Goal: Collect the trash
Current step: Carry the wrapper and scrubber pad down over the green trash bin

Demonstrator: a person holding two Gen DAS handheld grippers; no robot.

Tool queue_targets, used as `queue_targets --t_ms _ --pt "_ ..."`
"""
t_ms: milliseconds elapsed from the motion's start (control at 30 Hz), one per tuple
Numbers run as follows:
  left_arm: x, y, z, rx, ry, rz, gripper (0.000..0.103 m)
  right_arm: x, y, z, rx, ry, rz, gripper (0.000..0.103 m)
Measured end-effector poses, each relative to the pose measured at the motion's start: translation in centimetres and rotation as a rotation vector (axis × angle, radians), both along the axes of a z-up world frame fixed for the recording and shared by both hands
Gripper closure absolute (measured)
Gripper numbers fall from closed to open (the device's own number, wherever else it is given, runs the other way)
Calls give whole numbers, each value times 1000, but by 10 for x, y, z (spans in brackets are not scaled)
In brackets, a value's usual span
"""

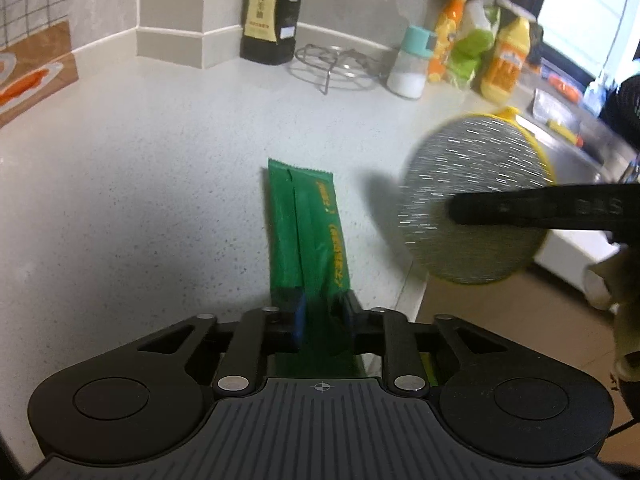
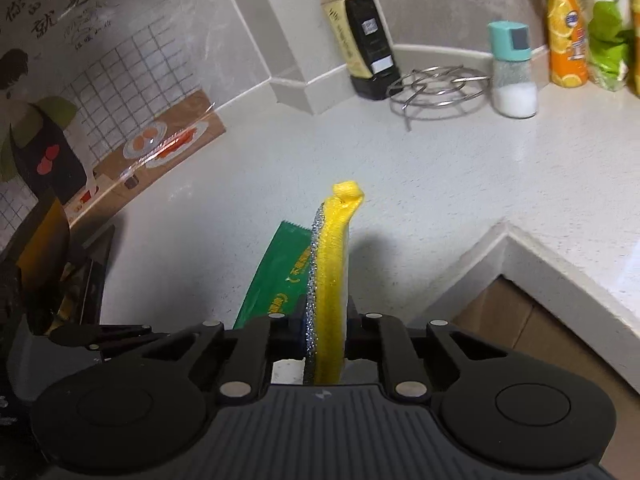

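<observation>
On a speckled white kitchen worktop (image 1: 140, 184), the left tongs (image 1: 320, 316) pinch a green wrapper (image 1: 308, 236) by its end. The right tongs (image 2: 326, 320) clamp a round scouring pad (image 2: 330, 264) edge-on. Both look light, limp, best gripped near an edge.

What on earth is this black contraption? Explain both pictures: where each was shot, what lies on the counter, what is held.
No robot here: a person carries a two-finger tool in each hand, each with a camera looking along its fingers. The left view shows the left tool shut on a green wrapper. The right view shows the right tool shut on a yellow-and-silver scrubbing pad. On the white counter stand a dark sauce bottle, a wire trivet and a salt shaker.
</observation>
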State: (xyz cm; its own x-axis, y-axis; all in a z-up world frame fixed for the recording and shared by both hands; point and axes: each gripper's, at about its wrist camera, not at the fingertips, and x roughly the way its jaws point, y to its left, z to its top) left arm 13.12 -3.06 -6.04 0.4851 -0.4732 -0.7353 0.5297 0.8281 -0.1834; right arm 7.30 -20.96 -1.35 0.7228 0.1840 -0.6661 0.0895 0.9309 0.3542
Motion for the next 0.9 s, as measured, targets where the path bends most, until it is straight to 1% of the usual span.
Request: queue_targets --t_ms 67,167,200,333,433,533,633,667,767,833,900 --pt "-2 -1 4 -20 -11 0 87 -12 -10 7 -8 -17 -31 88" --pt "-9 -11 17 -52 -35 -40 89 -32 -26 15 -60 -37 -100 88" --pt "-12 -17 23 -62 -42 -62 94 -38 -30 17 -72 -40 -122 88" --pt "-27 -47 43 -106 -48 -197 94 -69 -49 16 -63 -40 -196 88" --pt "-40 -73 47 -122 -41 -305 94 -91 -59 8 -72 -24 -256 88" --pt "-46 -96 39 -93 -39 -380 94 -118 -69 -6 -64 11 -345 88" --pt "-43 -110 23 -15 -41 -378 94 -144 -81 -25 -4 53 -443 88" --pt "-41 -112 19 -3 -35 -372 94 -151 -83 -31 16 62 -465 88" --pt "-35 -111 11 -50 51 -391 94 -162 -85 -47 52 95 -495 88" --pt "-33 -112 1 -81 120 -395 94 -164 -84 -57 43 122 -497 88" --pt "-32 -113 -16 -93 219 -389 94 -164 -84 -66 34 152 -496 88"
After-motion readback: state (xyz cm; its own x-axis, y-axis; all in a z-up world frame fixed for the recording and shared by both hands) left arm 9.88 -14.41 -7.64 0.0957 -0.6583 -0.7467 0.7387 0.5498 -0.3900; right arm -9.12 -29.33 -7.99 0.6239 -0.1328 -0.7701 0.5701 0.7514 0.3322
